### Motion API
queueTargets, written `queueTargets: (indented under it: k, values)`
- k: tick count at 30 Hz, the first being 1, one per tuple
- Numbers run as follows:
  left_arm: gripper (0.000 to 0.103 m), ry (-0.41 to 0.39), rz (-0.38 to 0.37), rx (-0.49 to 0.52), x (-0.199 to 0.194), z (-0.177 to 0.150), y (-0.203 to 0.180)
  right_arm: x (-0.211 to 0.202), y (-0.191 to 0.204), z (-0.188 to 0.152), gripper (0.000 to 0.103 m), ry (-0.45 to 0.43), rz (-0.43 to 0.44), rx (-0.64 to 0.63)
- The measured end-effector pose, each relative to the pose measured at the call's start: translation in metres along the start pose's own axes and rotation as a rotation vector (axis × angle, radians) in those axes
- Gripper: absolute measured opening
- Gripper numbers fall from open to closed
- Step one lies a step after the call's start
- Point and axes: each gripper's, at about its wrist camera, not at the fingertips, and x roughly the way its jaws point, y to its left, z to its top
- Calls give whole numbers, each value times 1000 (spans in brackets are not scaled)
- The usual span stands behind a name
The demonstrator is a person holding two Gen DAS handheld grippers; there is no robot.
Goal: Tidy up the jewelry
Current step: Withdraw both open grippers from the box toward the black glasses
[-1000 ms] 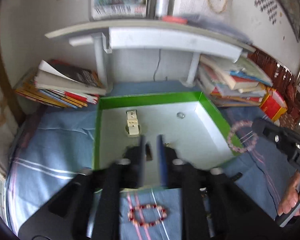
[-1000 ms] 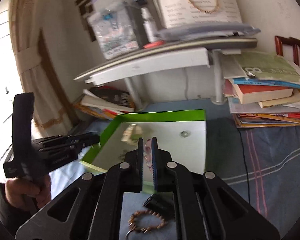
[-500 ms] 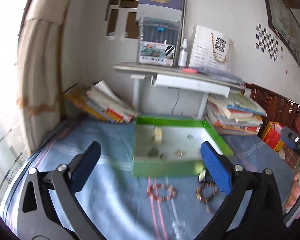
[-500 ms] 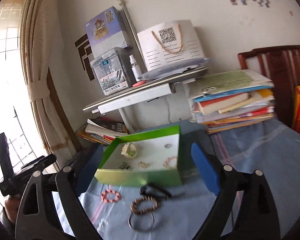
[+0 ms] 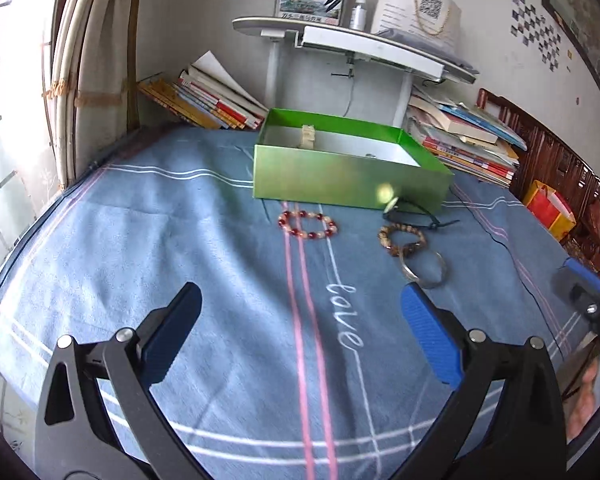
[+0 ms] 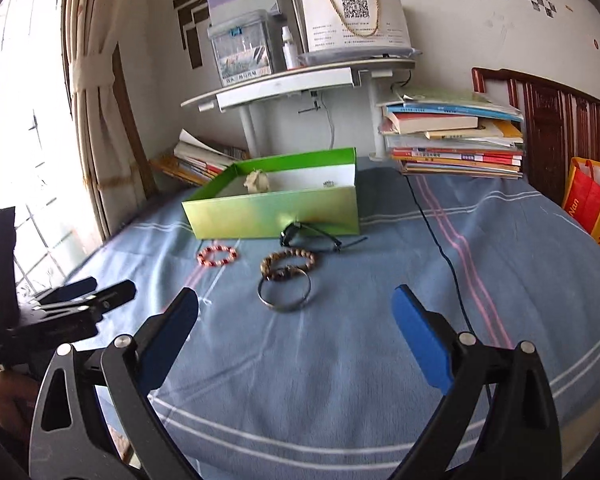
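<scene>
A green box [image 5: 350,186] [image 6: 276,210] stands on the blue blanket with a cream ornament [image 6: 257,181] and a small ring [image 6: 329,184] inside. In front of it lie a red bead bracelet [image 5: 307,224] [image 6: 217,255], a brown bead bracelet [image 5: 401,239] [image 6: 287,265], a metal bangle [image 5: 423,267] [image 6: 285,294] and a black item [image 6: 312,235]. My left gripper [image 5: 300,328] is open and empty, low over the blanket, well short of the jewelry. My right gripper [image 6: 294,332] is open and empty, near the bangle's front.
A white desk shelf [image 6: 296,80] with a clear case and paper bag stands behind the box. Book stacks lie at back left [image 5: 204,100] and back right [image 6: 456,136]. A black cable [image 6: 440,248] runs across the blanket. A red-yellow bag [image 6: 590,198] sits far right.
Both grippers were shut over the box a second ago. They have opened, let go of their pieces and pulled back toward the blanket's near side.
</scene>
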Motion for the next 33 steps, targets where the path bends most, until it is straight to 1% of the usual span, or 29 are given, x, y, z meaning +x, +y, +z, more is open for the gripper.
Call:
queueTargets:
  k: [6,10,15,33]
  values:
    - [99,-23,-9,40,-18,1,-14,-11,-1,0,95,-19,1,11]
    - [99,-31,-9,46,-24,2,-15,-15,0,1,95,-27,5,16]
    - [99,-25,-10,40,-24,2,-13,-17,4,0,95,-33,11,-2]
    - [99,10,-25,40,-10,2,-10,-6,2,1,95,-17,4,9]
